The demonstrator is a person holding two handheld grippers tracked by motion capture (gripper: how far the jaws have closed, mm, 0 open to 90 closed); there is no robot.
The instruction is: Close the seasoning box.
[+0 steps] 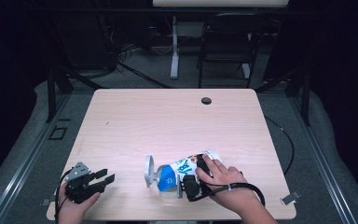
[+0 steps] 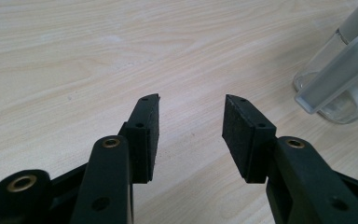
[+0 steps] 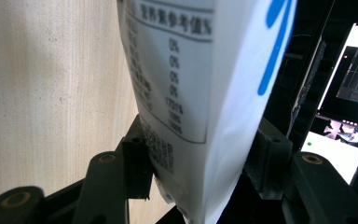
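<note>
Right claw (image 1: pixel 192 183) pinches a glossy white-and-blue printed pouch (image 1: pixel 186 169), lower centre of the high view, lying across a clear plastic container (image 1: pixel 161 179) with a grey rim. Left claw (image 1: pixel 103 178), lower left, is spread and empty; flat matte black pads (image 2: pixel 145 135) over the pale wood-grain table (image 1: pixel 168 121).

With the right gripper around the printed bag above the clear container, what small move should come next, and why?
Probably tilt the bag a little further toward the clear container. The right gripper is clamped on the bag, whose end lies over the container's mouth, while the left gripper sits open on the table, apart from both.
</note>
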